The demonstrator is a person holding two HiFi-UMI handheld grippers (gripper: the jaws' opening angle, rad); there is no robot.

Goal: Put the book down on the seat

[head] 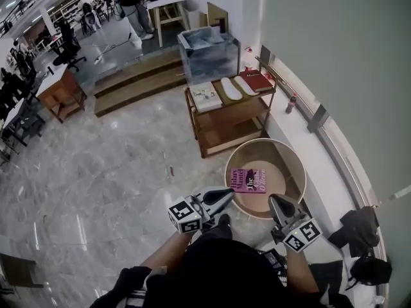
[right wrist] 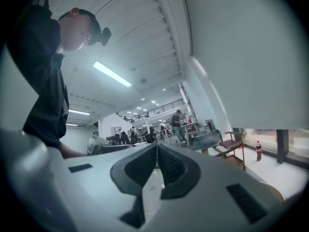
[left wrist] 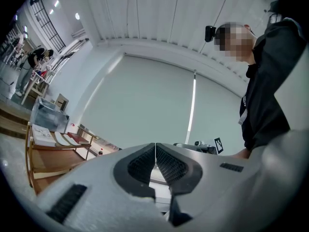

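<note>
Already the pink book (head: 248,180) lies flat on the round seat (head: 292,165). It is face up, on the left part of the seat pad. So the main job looks done: the book is down and nothing is holding it. Most likely nothing is left to do, except maybe to take the hands away.

The left gripper (head: 226,195) has its two jaws pressed together, and there is nothing between them. The right gripper (head: 278,203) is the same, with its jaws together and empty. The person holds both close to the body, and both point out toward the seat.

The book lies in front of both grippers, and neither one touches it. In the head view it sits just past the tip of the left gripper, with a small gap between them. The right gripper's tip shows at the near rim of the seat, off to the right of the book.
</note>
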